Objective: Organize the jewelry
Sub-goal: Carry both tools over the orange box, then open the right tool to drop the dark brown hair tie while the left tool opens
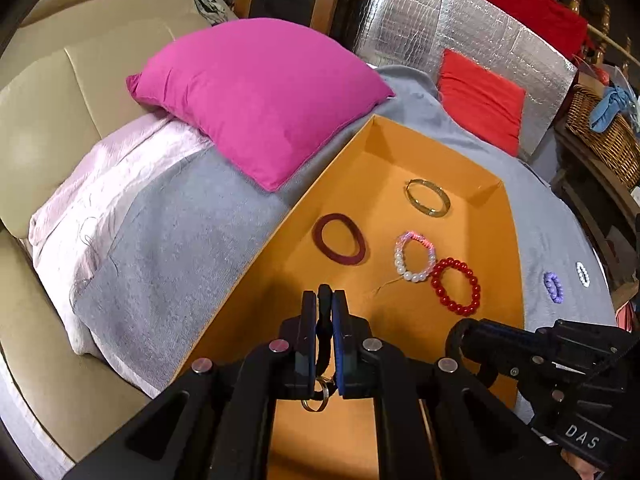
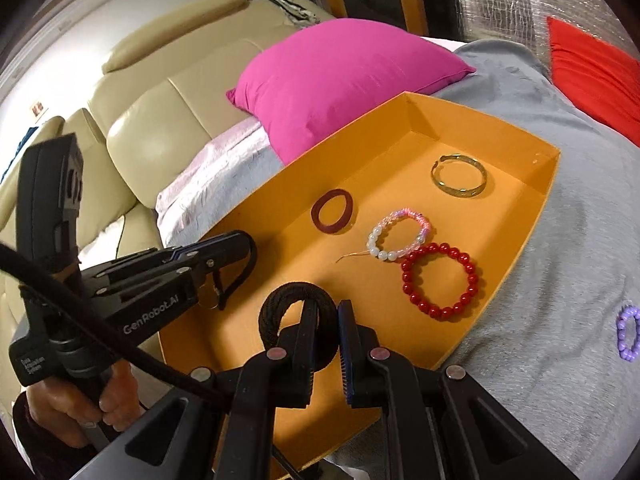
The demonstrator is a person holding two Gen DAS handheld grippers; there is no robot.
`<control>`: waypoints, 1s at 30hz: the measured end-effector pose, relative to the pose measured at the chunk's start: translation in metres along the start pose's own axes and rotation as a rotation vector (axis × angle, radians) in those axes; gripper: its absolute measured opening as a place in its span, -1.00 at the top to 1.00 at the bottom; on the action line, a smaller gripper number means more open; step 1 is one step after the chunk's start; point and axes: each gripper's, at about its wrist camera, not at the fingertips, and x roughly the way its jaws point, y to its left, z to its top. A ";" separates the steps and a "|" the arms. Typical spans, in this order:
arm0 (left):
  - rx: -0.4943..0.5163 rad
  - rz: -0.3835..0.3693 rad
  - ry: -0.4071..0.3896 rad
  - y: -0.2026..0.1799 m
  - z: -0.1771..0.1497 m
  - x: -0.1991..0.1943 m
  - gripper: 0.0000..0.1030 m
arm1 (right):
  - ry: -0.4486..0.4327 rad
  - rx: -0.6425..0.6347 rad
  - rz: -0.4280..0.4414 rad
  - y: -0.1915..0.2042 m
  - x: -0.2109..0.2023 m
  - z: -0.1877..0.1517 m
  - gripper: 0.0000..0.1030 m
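- Left hand-held gripper [image 1: 325, 300] is clamped on a thin black cord with gold rings [image 1: 318, 394] dangling, over the orange tray's [image 1: 400, 152] near end
- Right hand-held gripper [image 2: 325, 312] is clamped on a black braided loop [image 2: 296, 304], also above the tray
- Both cords look soft, light and floppy; pinching the strand itself seems right, since metal rings would probably slip
- Purple bead bracelet [image 2: 628, 332] lies outside the tray on the grey blanket [image 2: 560, 280]

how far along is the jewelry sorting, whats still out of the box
Done: four bracelets lie in the orange box, including the red bead bracelet. In hand: left gripper holds a black cord, right gripper a black band. Left: purple bracelet and white one on the blanket.
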 end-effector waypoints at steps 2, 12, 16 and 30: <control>0.000 0.003 0.005 0.001 -0.001 0.002 0.85 | 0.011 -0.012 -0.003 0.003 0.004 -0.001 0.78; -0.017 0.034 0.040 0.012 -0.003 0.004 0.85 | 0.083 -0.172 -0.001 0.029 0.006 -0.017 0.78; -0.030 0.040 0.061 0.015 -0.004 0.006 0.85 | 0.145 -0.216 -0.002 0.037 0.010 -0.024 0.75; -0.030 0.094 0.070 0.018 0.001 -0.004 0.42 | 0.098 -0.128 0.080 0.019 -0.017 -0.017 0.55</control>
